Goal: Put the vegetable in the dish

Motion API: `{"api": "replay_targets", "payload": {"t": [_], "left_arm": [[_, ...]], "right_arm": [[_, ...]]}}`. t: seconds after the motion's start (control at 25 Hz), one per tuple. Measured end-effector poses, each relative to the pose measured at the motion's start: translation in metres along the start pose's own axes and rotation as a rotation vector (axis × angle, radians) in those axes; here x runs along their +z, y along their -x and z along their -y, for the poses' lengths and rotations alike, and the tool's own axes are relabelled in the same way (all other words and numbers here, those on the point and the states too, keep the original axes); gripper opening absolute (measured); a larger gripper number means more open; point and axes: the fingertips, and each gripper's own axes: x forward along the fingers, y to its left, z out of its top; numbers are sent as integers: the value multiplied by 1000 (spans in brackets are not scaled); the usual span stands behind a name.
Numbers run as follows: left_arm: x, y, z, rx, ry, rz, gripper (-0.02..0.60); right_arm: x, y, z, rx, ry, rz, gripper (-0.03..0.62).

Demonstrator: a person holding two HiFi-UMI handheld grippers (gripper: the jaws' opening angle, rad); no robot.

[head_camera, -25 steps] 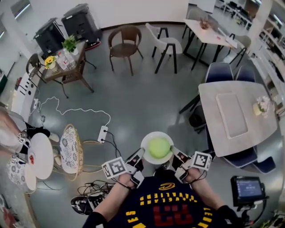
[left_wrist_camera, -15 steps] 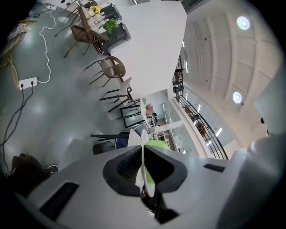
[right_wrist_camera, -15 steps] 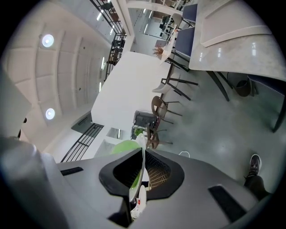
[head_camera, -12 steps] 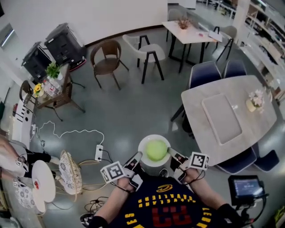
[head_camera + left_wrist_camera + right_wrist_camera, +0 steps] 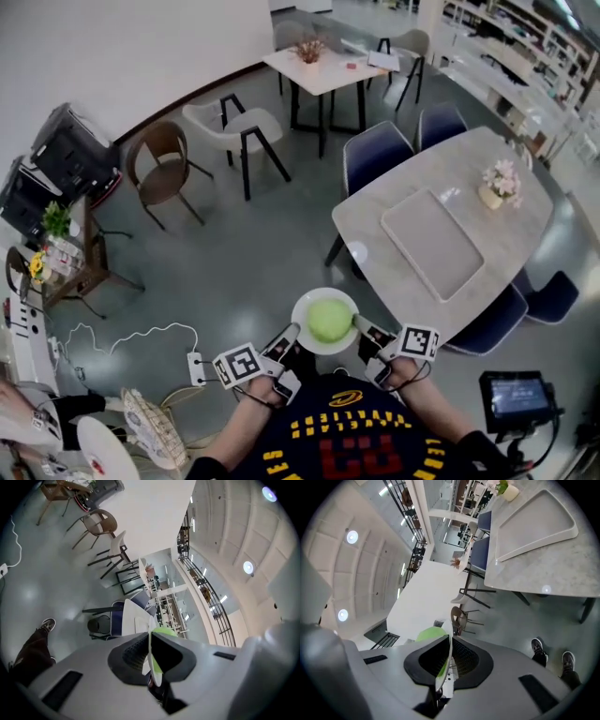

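A round light-green vegetable [image 5: 326,320] lies in a white dish [image 5: 307,307] held in the air in front of the person's chest. My left gripper [image 5: 290,334] is shut on the dish's left rim and my right gripper [image 5: 360,323] is shut on its right rim. In the left gripper view the thin white dish [image 5: 151,660] stands edge-on between the jaws, with the green vegetable [image 5: 164,631] above it. In the right gripper view the dish [image 5: 446,663] shows edge-on too, with the vegetable [image 5: 429,633] to its left.
A grey marble table [image 5: 412,186] with a white tray [image 5: 431,242] and a flower pot [image 5: 495,194] stands to the right, with blue chairs [image 5: 375,156] round it. More chairs [image 5: 164,172] and a small table [image 5: 322,66] stand further off. A cable and power strip [image 5: 196,367] lie on the floor at left.
The head view has swung to the right: the marble table now lies closer and more central, and the wicker items at left have slid down and away. Both grippers still hold the dish.
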Motion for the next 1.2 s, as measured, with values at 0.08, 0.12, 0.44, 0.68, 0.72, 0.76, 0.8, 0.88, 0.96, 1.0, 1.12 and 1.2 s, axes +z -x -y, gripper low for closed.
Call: {"api": "replay_targets", "payload": {"t": [0.08,0.12,0.44,0.68,0.72,0.76,0.8,0.88,0.96,1.0,1.12,1.2], "left_arm": [[14,-23,0,-19,4,-46,18],[21,-34,1,-34,7,-68,18],[95,-103,10,-84,-61,-255,18],[119,-148,12,-136,-71,-392,18],[121,-155,14,-145,-72,-419,18],[122,-161,15,-150,-75,-449,18],[123,-167,14,-148,-81,-480,18],[124,-180,16,-159,-85,-530,18],[123,-198,23,-186,-82,-559,18],[120,-207,26,-187,-85,-571,18],[118,-235,35,-180,-134,-614,18],[121,-253,37,-150,-186,-634,18]], "right_arm": [[13,-2,13,-74,-61,44,21],[20,-4,18,-110,-86,65,21],[75,-47,17,-168,-107,234,21],[99,-59,20,-210,-93,361,21],[102,-59,22,-220,-108,384,21],[104,-58,23,-233,-116,406,21],[105,-57,24,-249,-115,426,21],[111,-56,26,-273,-115,463,21],[123,-53,31,-282,-110,491,21],[131,-49,35,-284,-103,502,21],[153,-43,45,-272,-106,552,21],[164,-40,55,-275,-175,596,21]]}}
